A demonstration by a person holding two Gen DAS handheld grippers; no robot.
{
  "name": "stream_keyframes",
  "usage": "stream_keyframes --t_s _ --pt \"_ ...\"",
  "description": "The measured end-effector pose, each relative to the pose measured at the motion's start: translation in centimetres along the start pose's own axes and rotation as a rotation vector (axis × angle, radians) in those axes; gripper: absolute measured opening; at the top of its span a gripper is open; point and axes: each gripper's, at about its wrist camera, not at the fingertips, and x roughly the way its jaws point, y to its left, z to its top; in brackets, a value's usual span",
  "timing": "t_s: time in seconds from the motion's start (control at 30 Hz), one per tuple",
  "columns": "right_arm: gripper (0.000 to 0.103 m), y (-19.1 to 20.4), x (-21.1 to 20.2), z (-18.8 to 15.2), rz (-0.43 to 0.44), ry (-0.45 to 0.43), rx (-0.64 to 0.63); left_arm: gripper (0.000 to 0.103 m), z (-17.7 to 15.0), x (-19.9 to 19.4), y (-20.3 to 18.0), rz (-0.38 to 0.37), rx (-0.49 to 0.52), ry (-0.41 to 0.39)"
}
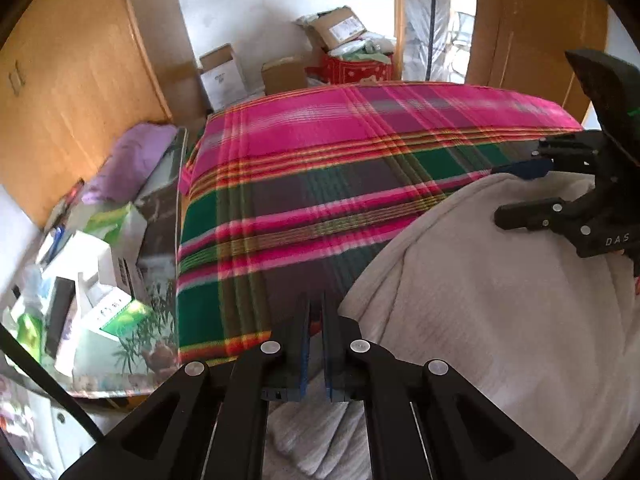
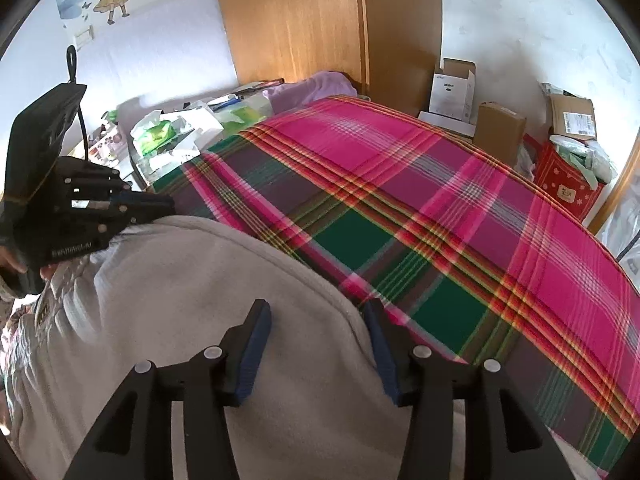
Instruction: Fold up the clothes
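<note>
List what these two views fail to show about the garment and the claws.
- Garment type: the white garment runs off the lower edge in both views.
- Left claw: the fingers look nearly closed; any pinched cloth is hidden between them.
- Right claw is open; contact with the fabric below is unclear.
- Label at the left edge of the right view: too small.

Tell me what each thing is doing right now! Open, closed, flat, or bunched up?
Left gripper: shut, at the garment's edge; whether it pinches cloth is unclear.
Right gripper: open, over the garment's edge.
Garment: pale, bunched, not yet folded flat, lying on the blanket.
Blanket: plaid, spread smooth.
Wardrobe: doors closed.
White box: flaps open.
Brown box: closed.
</note>
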Motion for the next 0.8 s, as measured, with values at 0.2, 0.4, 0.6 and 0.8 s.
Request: stream_keyframes --t_s 0.2,0.4,0.6,0.8 --pt "0.050 -0.4 0.0 -0.1 0.021 -0.008 0.005 0.005 -0.1 -1.1 0.2 -0.076 0.002 -0.028" --pt "0.050 -0.6 -0.1 -0.2 0.033 -0.018 -0.002 0.006 -0.6 -3.0 0.3 -0.178 0.020 -0.091" --pt "0.050 -0.5 -0.1 -0.2 0.034 -0.013 -0.010 0.007 -0.6 -1.4 -0.5 -0.172 0.088 -0.009" --pt "0.050 -0.5 -0.2 -0.3 0.039 -0.015 -0.027 0.009 -0.2 -1.1 0.4 -0.142 0.046 -0.044"
